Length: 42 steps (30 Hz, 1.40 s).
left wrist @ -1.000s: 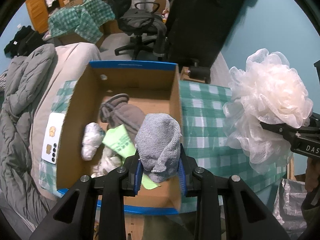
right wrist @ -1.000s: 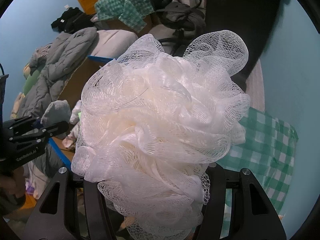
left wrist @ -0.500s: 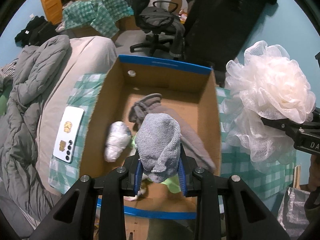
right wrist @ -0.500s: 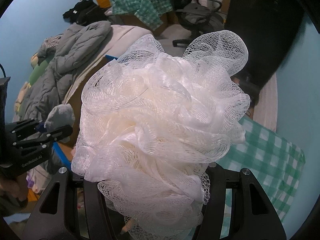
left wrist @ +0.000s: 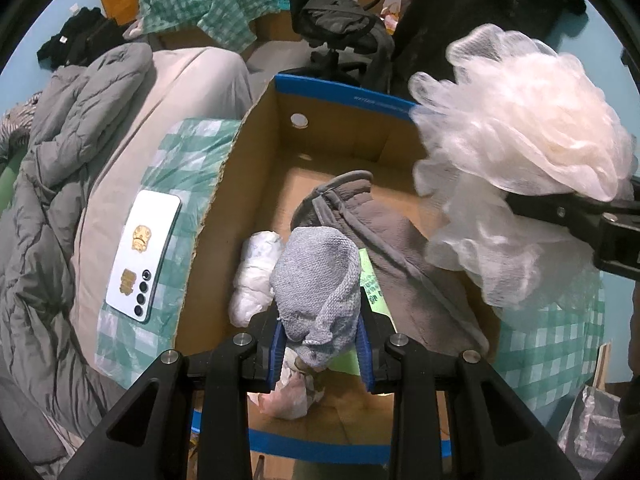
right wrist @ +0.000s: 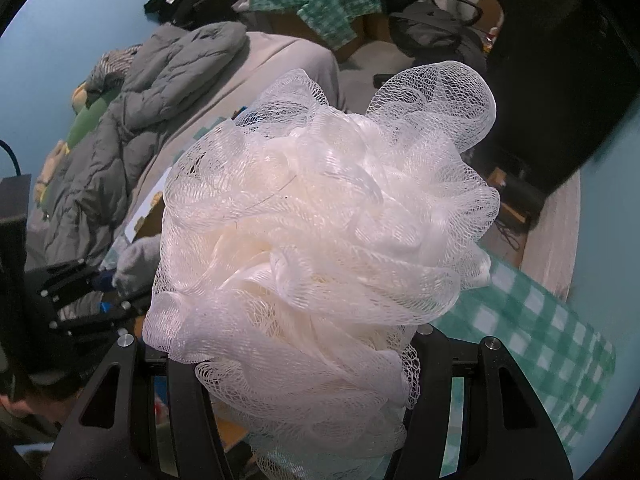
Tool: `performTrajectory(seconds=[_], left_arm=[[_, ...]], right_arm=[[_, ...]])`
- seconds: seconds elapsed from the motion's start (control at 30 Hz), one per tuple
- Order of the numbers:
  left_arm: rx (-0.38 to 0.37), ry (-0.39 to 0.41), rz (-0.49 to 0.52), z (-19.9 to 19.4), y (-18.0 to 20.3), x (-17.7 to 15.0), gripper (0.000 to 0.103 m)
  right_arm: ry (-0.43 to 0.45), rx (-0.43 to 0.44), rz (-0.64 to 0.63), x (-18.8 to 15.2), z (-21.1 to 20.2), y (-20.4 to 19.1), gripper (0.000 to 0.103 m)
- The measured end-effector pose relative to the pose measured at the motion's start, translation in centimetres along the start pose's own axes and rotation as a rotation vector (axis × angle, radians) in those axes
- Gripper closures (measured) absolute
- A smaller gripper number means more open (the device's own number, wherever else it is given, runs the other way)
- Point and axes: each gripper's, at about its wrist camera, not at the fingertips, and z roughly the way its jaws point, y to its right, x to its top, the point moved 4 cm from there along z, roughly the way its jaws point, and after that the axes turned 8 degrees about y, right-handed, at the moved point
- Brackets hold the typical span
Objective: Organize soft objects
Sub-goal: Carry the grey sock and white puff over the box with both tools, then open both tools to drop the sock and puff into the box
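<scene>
Two grippers are each holding a soft thing above an open brown cardboard box with blue-taped edges (left wrist: 256,168). The left gripper (left wrist: 322,344) has its blue-padded fingers (left wrist: 278,346) closed against the sides of a bundled grey knitted cloth (left wrist: 318,280), which stands up between them over the near part of the box. The right gripper (right wrist: 304,364) has its black fingers pressed into a large white mesh bath pouf (right wrist: 320,248); from the left wrist camera that pouf hangs over the box's right wall. Inside the box lie a grey-brown fleece garment (left wrist: 384,248), a white crumpled bundle (left wrist: 256,276) and a pale green paper sheet (left wrist: 370,280). Left of the box, a white smartphone (left wrist: 144,260) rests face down on a green-and-white checked cloth (left wrist: 184,168), with a grey quilted jacket (left wrist: 80,128) further left.
</scene>
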Motion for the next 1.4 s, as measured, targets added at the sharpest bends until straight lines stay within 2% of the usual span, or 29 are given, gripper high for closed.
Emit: performTrajectory(seconds=[0.3, 0.53, 0.63, 0.73, 0.8, 0.87, 1.0, 1.4], left_arm=[[0.000, -0.040, 0.000, 2.0, -0.4, -0.1, 0.073], [0.002, -0.068, 0.005, 3.1, -0.4, -0.5, 0.072], [0.003, -0.072, 0.003, 3.4, -0.4, -0.6, 0.071], [0.012, -0.078, 0.001, 3.7, -0.4, -0.7, 0.069], [0.021, -0.080, 0.001, 3.8, -0.4, -0.8, 0.061], [0.026, -0.081, 0.001, 3.7, -0.5, -0.9, 0.058], [0.033, -0.076, -0.004, 3.2, -0.6, -1.0, 0.050], [0.029, -0.009, 0.013, -0.5, 0.0, -0.4, 0.043]], right_arm=[[-0.074, 0.002, -0.057, 1.0, 4.2, -1.9, 0.046], [-0.127, -0.005, -0.089, 0.6, 6.0, -1.6, 0.044], [-0.147, -0.012, -0.094, 0.4, 6.5, -1.2, 0.041], [-0.170, -0.016, -0.102, 0.4, 7.1, -1.3, 0.033], [-0.166, -0.042, -0.115, 0.6, 7.2, -1.4, 0.023], [-0.159, -0.055, -0.126, 0.8, 7.0, -1.6, 0.019], [-0.158, -0.077, -0.145, 1.1, 6.0, -1.4, 0.019], [-0.063, -0.073, -0.146, 1.5, 1.5, -1.9, 0.019]])
